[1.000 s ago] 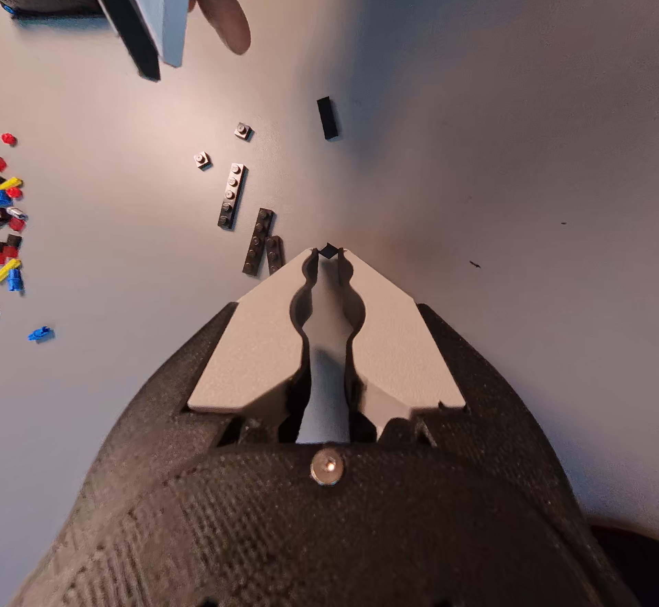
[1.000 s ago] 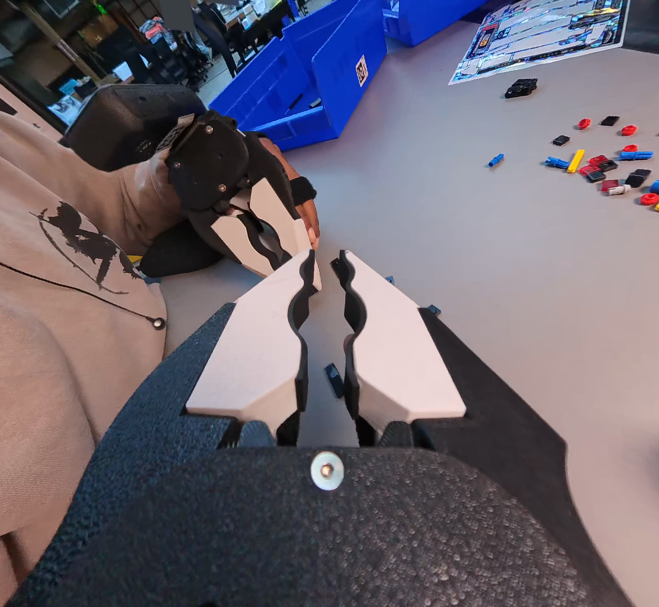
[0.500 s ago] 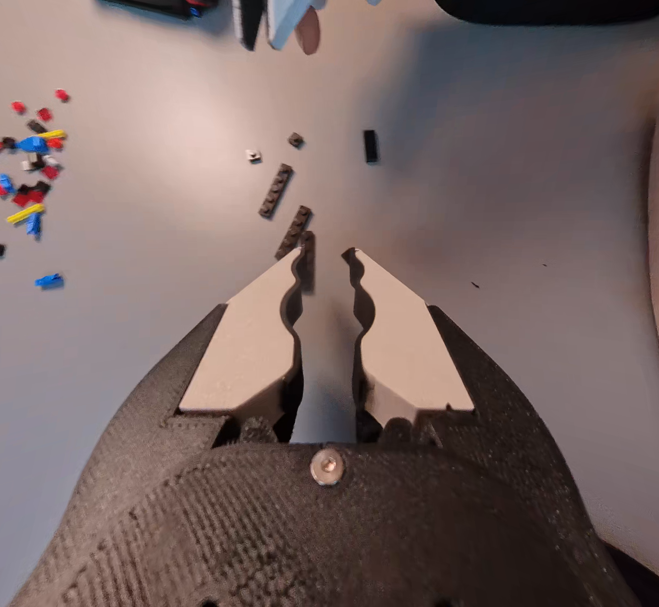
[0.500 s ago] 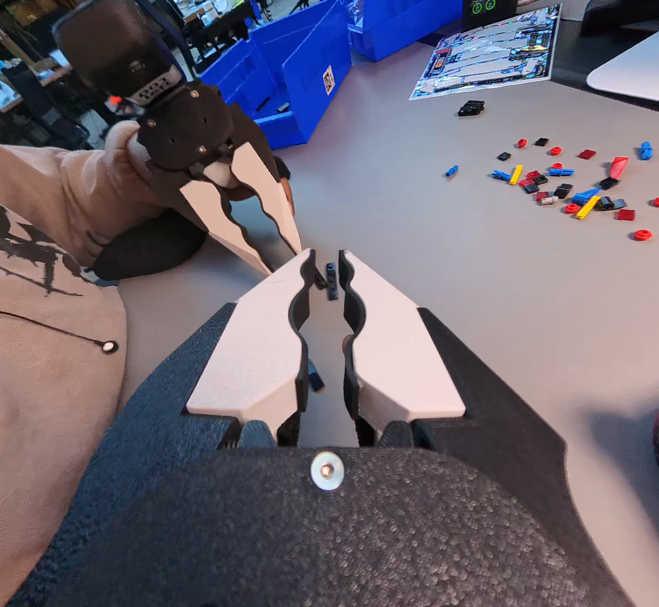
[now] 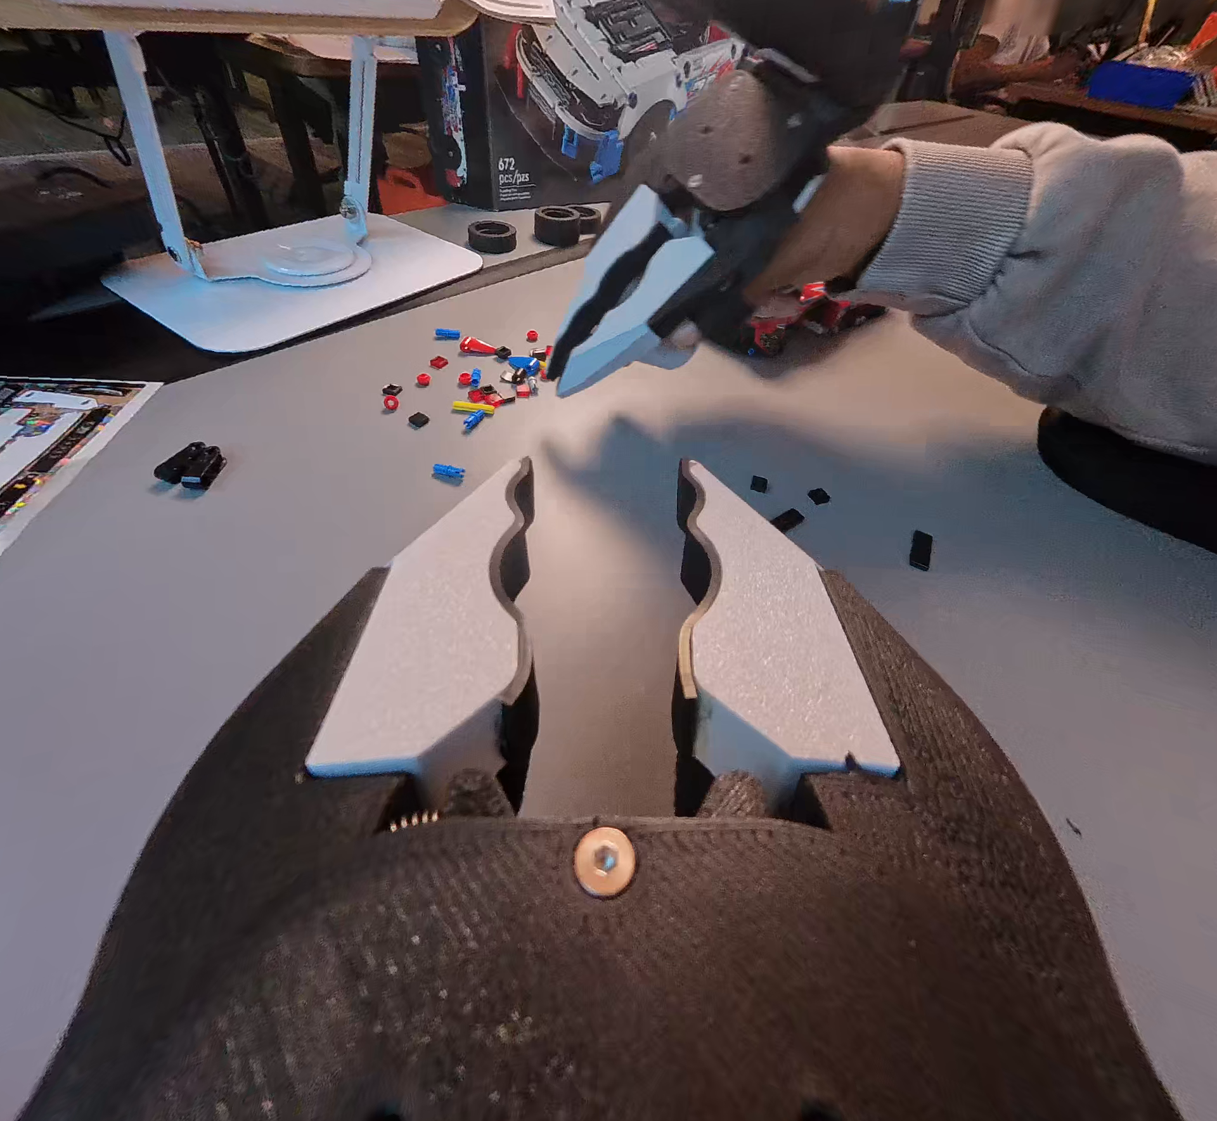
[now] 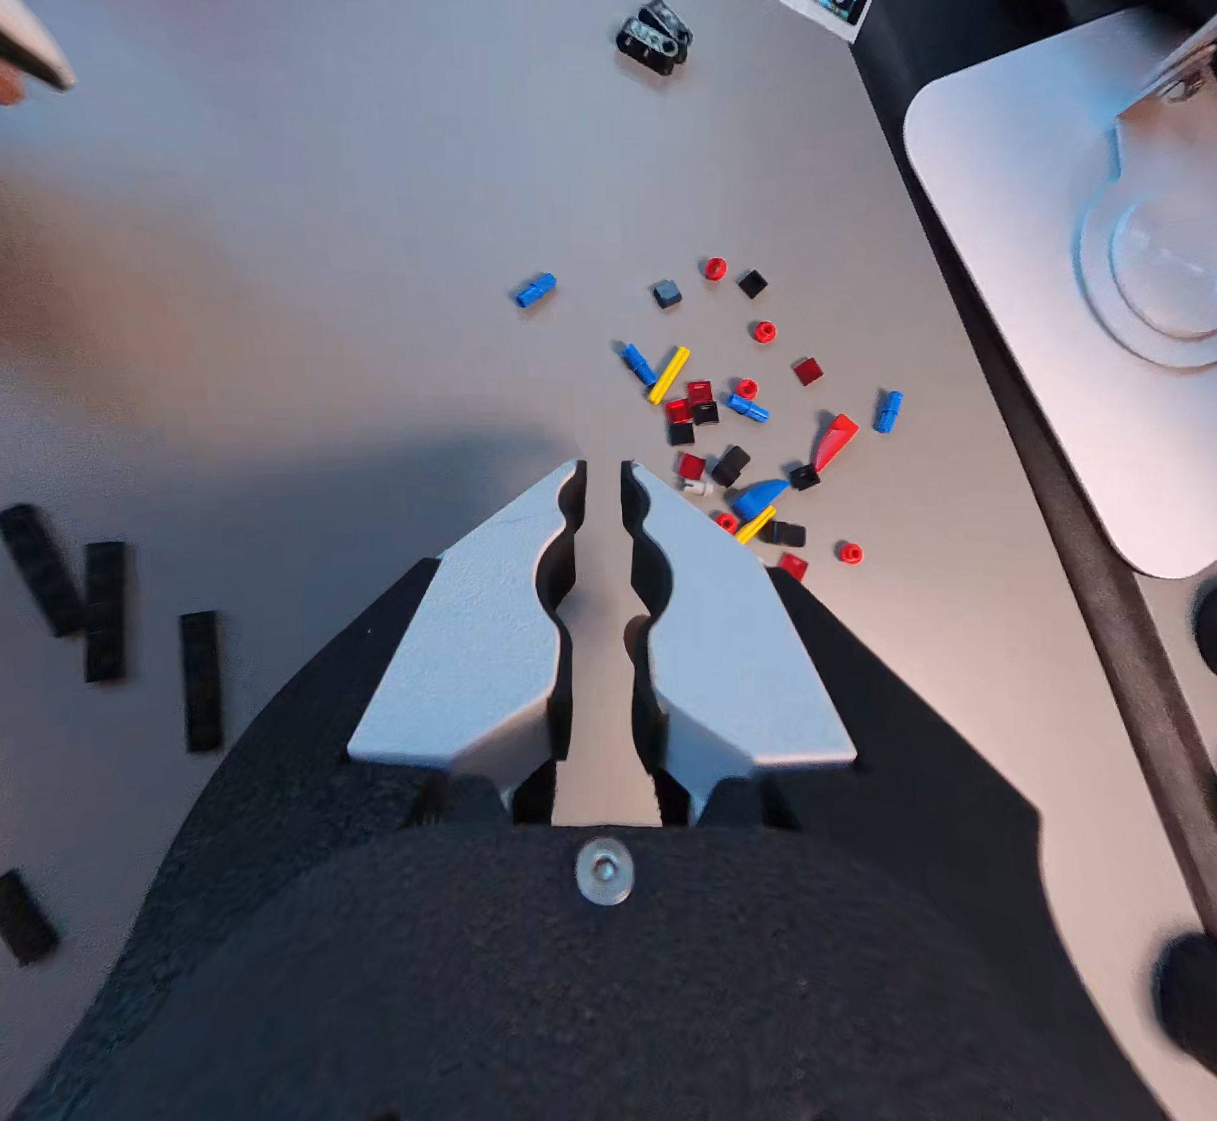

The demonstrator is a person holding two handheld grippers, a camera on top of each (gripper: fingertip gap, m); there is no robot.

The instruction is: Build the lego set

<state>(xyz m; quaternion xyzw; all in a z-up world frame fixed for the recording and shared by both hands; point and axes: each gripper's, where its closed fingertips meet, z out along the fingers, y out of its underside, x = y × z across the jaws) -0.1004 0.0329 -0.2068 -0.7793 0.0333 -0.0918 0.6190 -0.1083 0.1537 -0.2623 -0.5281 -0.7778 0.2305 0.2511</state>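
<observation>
While both tongs are held above the grey table (image 5: 197, 628), the left gripper (image 5: 604, 464) is spread wide and empty; the right gripper (image 6: 604, 465) is parted narrowly, nothing grasped. Small loose bricks (image 6: 731, 431) are scattered just beside its tips.

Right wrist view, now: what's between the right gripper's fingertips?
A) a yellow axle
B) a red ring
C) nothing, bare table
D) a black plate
C: the right gripper is open, with only grey table in the gap; the small loose pieces lie off to its right side.

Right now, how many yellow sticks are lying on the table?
2. One yellow stick lies beside a blue pin; the other lies by the blue wedge, near the right tool. More may be hidden.
</observation>
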